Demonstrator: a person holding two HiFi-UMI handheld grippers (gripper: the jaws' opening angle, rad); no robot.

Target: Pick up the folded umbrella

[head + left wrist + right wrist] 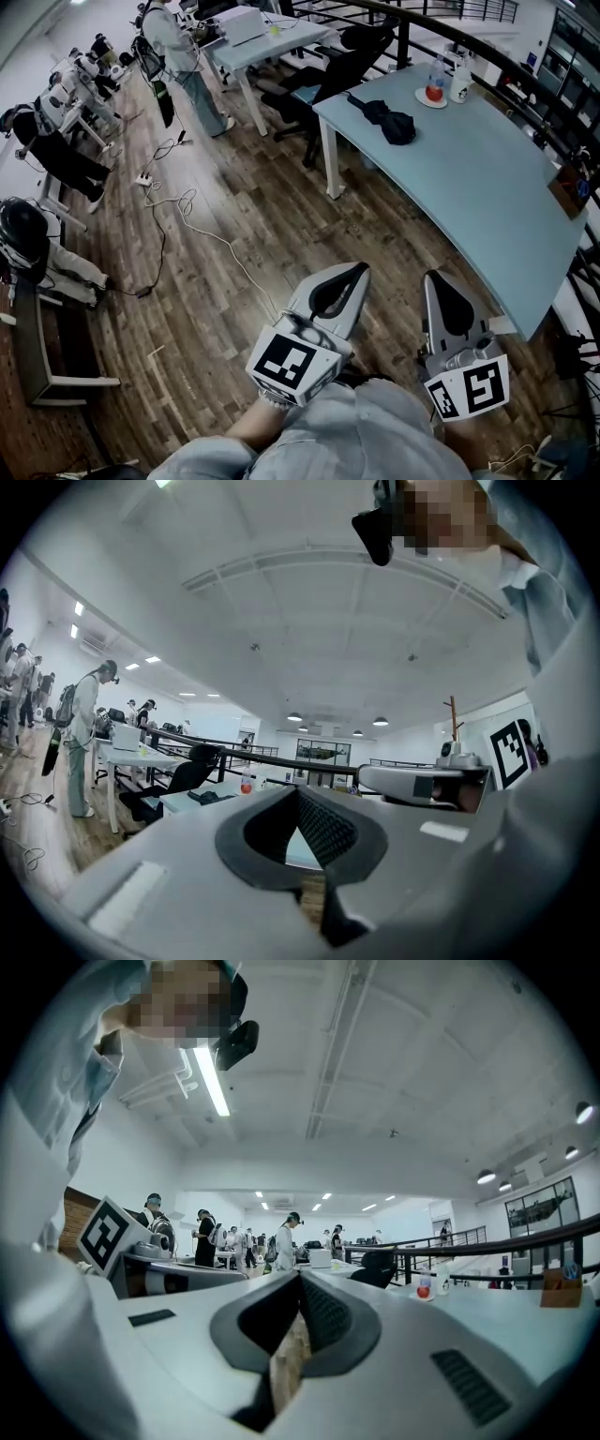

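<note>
The black umbrella lies folded on the table, at the far end near the bottles, slanted across the top. The left gripper and right gripper are both squeezed shut and empty, far back from it. The right one looks closer to the table

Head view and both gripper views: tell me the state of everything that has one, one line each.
folded umbrella: folded shut, lying flat on the table, nothing touching it.
left tongs: shut, empty, held level, short of the table.
right tongs: shut, empty, held level.
two bottles: standing upright near the table's far end.
</note>
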